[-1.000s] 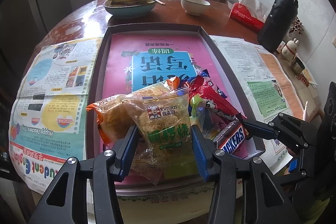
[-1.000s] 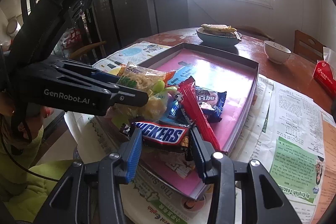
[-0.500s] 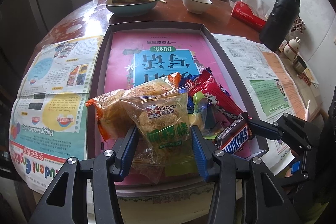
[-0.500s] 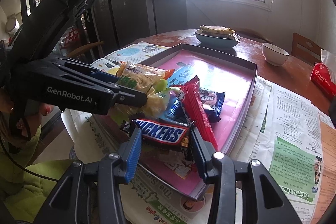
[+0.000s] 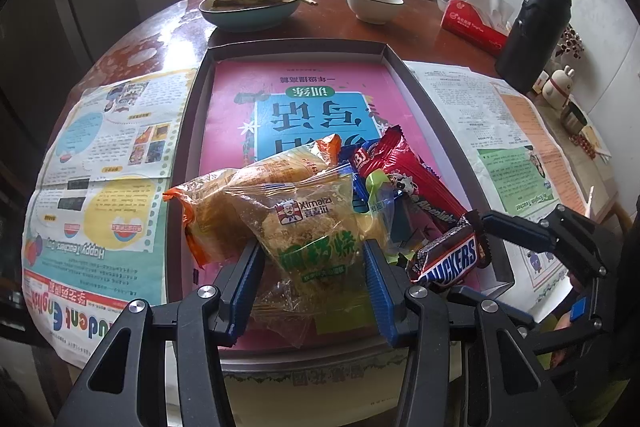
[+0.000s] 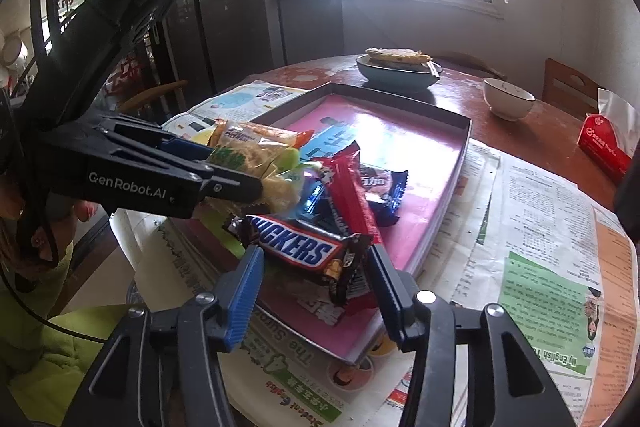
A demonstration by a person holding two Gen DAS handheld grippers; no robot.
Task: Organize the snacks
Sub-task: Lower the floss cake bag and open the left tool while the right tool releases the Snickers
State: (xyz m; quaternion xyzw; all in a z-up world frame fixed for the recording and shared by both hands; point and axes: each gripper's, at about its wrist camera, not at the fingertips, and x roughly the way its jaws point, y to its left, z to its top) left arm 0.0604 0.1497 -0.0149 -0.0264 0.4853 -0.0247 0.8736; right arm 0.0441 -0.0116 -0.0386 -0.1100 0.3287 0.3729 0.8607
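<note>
At a round wooden table [image 5: 172, 23] spread with newspapers [image 5: 100, 163], my left gripper [image 5: 312, 267] is clamped on a clear-wrapped Ximaizi snack pack [image 5: 312, 227], its blue pads [image 5: 250, 267] pressing the wrapper from both sides at the near end of a shallow tray [image 5: 296, 47] lined in pink. My right gripper [image 6: 316, 267] has a Snickers bar [image 6: 296, 247] between its fingers, the jaws closed against the bar's two ends near the tray's near right corner; in the left wrist view the same bar [image 5: 448, 259] sits pinched in that gripper just right of my pack. Both snacks belong to one pile heaped at the tray's near edge: an orange-edged packet [image 5: 208, 203] touches the pack's left side, a long red bar [image 5: 404, 167] lies tilted across a dark blue wrapper [image 6: 382, 187] behind the Snickers. The far half of the tray's lining shows bare. Beyond it stand a teal dish of flatbread [image 5: 248, 7], a white bowl [image 5: 374, 5], a red tissue box [image 5: 474, 23] and a black flask [image 5: 534, 27].
</note>
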